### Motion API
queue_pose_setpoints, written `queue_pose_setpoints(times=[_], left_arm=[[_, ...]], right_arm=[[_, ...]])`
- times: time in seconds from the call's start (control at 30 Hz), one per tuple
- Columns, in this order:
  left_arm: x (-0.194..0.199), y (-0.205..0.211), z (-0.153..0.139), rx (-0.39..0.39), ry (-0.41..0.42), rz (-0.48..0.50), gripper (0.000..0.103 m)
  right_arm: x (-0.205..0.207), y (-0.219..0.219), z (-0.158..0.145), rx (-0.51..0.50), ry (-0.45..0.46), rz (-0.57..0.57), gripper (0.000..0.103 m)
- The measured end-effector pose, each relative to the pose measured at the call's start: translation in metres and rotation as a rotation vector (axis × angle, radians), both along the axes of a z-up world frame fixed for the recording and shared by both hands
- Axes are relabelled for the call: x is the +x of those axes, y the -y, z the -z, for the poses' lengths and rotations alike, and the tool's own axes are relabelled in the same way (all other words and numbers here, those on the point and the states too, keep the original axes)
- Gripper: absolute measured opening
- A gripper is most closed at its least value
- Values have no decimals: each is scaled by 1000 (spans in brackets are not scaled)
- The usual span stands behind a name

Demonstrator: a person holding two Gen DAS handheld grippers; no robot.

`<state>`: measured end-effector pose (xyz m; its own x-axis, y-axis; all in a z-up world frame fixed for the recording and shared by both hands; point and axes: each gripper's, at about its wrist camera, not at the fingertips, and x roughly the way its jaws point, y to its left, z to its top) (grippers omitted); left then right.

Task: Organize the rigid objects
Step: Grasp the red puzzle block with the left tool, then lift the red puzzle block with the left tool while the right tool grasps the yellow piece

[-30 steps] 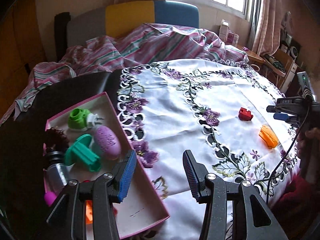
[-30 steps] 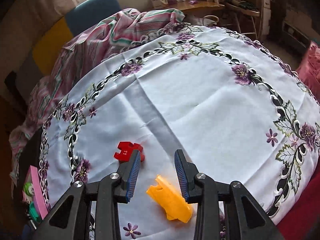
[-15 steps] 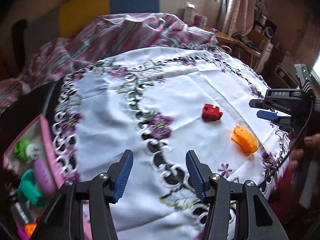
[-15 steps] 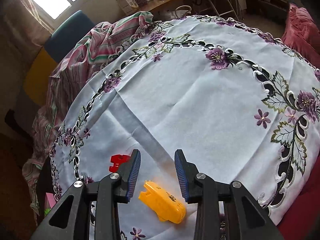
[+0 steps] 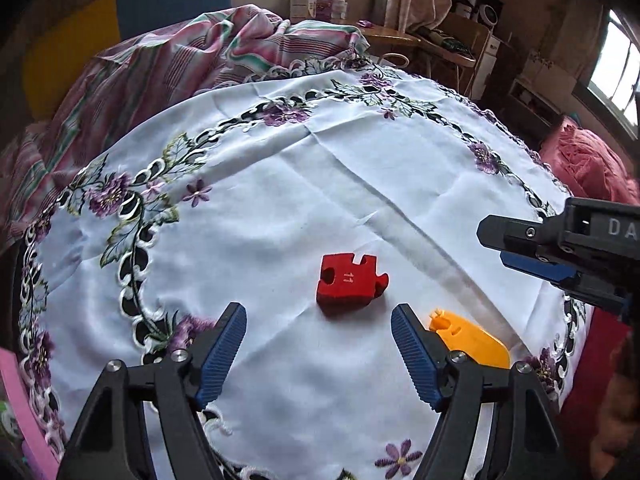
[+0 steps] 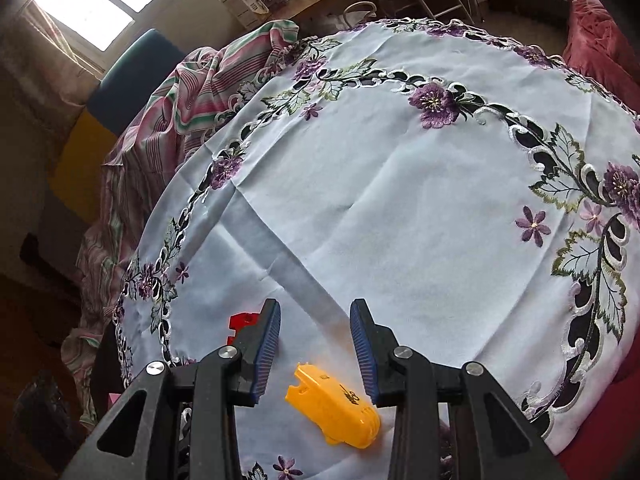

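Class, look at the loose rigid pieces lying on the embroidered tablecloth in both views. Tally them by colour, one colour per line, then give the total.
Red: 1, the red puzzle piece
Yellow-orange: 1, the yellow-orange plastic piece
Total: 2

Round counter under a white embroidered tablecloth (image 5: 304,184) with purple flowers, striped pink-green fabric (image 5: 192,60) heaped behind it, blue and yellow headboard panels (image 6: 132,76) beyond, bright window (image 6: 84,12) with curtain, wooden side table (image 5: 396,36) bearing small boxes, cluttered shelves in dim light
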<state>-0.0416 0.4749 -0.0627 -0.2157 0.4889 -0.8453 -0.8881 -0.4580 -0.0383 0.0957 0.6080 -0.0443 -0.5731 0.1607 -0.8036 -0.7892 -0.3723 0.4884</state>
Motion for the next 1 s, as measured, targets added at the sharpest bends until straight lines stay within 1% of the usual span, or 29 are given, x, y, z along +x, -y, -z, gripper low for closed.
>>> queue_pose_setpoints(times=[0.1, 0.2, 0.27, 0.3, 0.33, 0.37, 0.4, 0.43, 0.5, 0.63, 0.77, 0.9, 1.0], left_arm=[[-1, -16, 9, -14, -1, 25, 76], [-4, -27, 15, -17, 5, 33, 76], [-7, -33, 20, -32, 3, 24, 75], [-9, -35, 23, -34, 14, 23, 72], [-10, -37, 26, -35, 28, 28, 67], [-11, -40, 30, -48, 41, 35, 50], [-9, -39, 30, -44, 24, 36, 47], [-9, -36, 28, -32, 28, 38, 47], [-11, -27, 25, -6, 70, 27, 46], [-11, 3, 15, 15, 73, -14, 46], [-6, 39, 6, 11, 29, -63, 46], [0, 71, -9, 44, 16, -108, 47], [5, 93, -22, 74, 5, -132, 47]], right_arm=[[0, 0, 0, -1, -1, 0, 36], [0, 0, 0, 0, -2, 1, 36], [0, 1, 0, 5, 0, 0, 36], [0, 0, -1, 5, -3, 0, 36], [0, 0, -1, 7, -2, 0, 36], [-1, 0, 0, 9, 5, -1, 36], [-2, 0, 0, 9, 11, -5, 37], [-2, 0, 2, 4, 14, -9, 37], [-4, -1, 4, -9, 15, -18, 37], [-9, 1, 6, -8, 33, -52, 36], [-21, 8, 12, -15, 85, -121, 36], [-31, 18, 18, -1, 153, -188, 36], [-36, 23, 22, -9, 171, -231, 39]])
